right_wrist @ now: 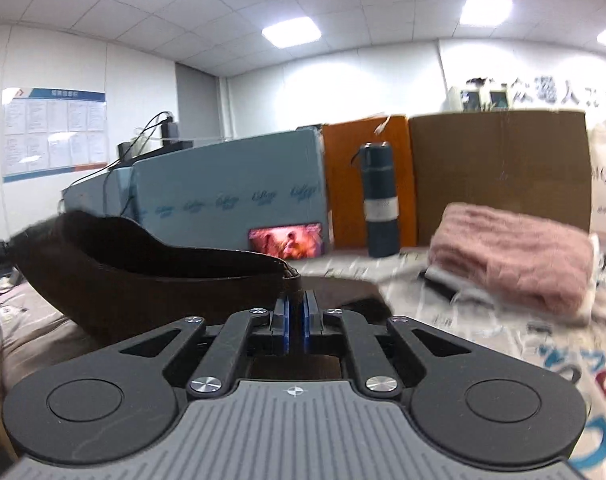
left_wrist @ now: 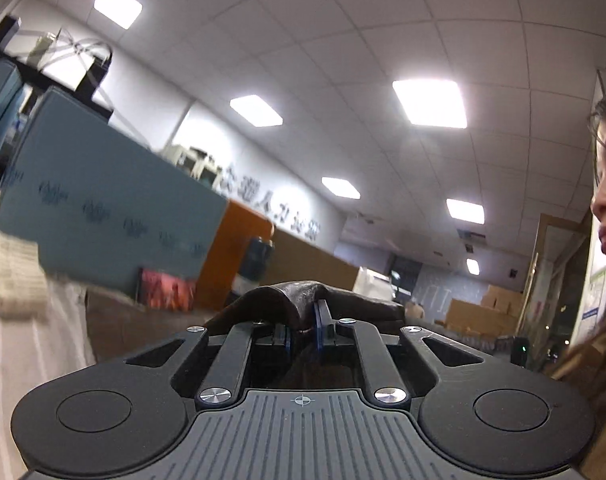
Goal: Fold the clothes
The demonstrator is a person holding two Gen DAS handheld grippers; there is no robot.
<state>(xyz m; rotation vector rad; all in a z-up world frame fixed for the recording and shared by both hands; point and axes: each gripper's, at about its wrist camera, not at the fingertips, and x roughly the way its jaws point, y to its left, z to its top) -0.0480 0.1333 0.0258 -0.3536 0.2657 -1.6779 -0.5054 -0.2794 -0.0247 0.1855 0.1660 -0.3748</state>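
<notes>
— What are the grippers doing?
— The right gripper (right_wrist: 296, 308) is clamping a dark brown garment (right_wrist: 143, 264), which is sagging leftward above the newspaper-covered table (right_wrist: 503, 344). The left gripper (left_wrist: 303, 322) is pinching the same cloth.
— What's standing nearby?
— A folded pink sweater (right_wrist: 511, 256), a dark blue flask (right_wrist: 379, 200) and a blue foam board (right_wrist: 231, 184) are sitting beyond.

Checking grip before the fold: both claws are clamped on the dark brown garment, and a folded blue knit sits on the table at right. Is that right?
Not quite. The folded knit is pink, not blue, as the right wrist view shows. The rest holds: the left claw and the right claw are both shut on the dark brown garment.
</notes>
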